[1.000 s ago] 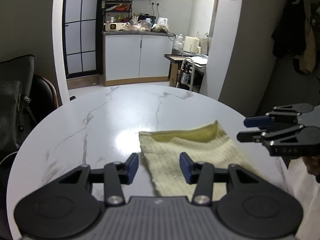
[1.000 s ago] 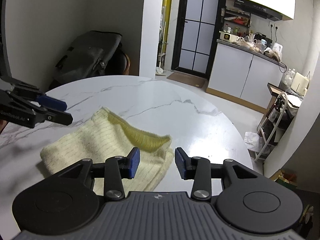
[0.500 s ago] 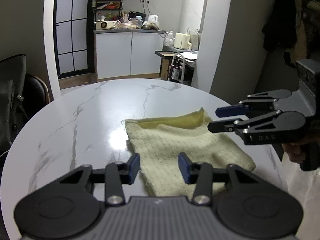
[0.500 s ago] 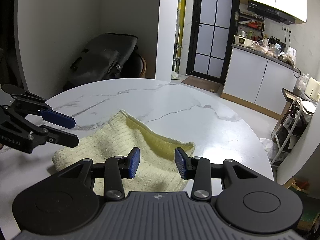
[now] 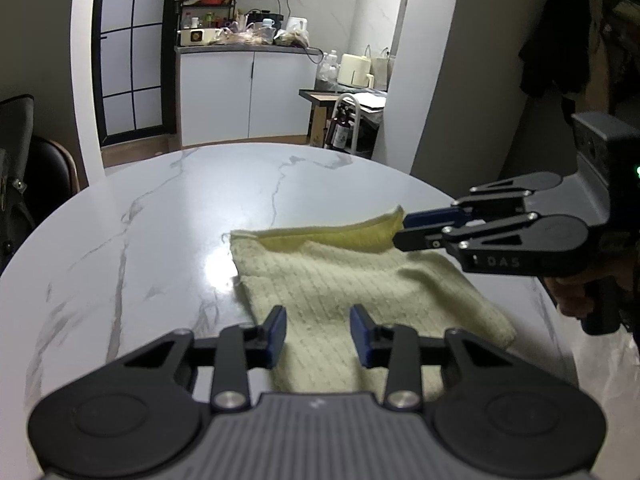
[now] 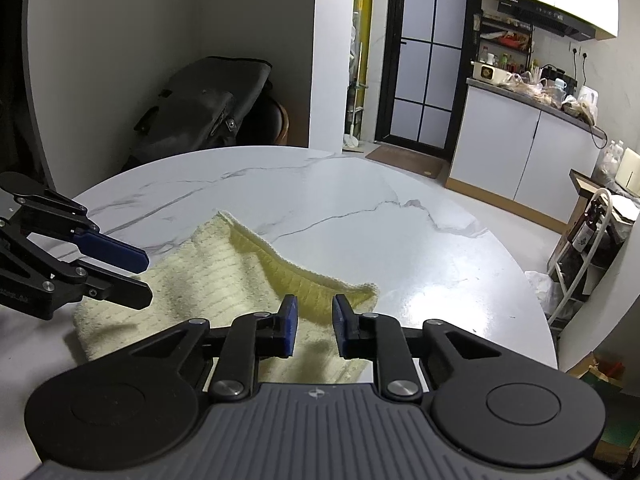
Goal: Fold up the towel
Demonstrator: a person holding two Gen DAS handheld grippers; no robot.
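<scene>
Marble table (image 5: 168,216) | right gripper (image 6: 314,320) jaws closing around yellow towel (image 5: 340,280) corner, not yet clamped | left gripper (image 5: 318,330) narrowing, fingers apart | grasp beginning

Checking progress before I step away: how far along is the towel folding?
Early. The towel lies flat on the table, one edge turned up. The right gripper has been closing at its far corner; the left gripper hangs open over it. The fold itself remains.

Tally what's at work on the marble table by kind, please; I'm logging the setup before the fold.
Towels: 1, the yellow towel lying on the marble table.
Grippers: 2, the left gripper and the right gripper, both over the towel.
Total: 3.
</scene>
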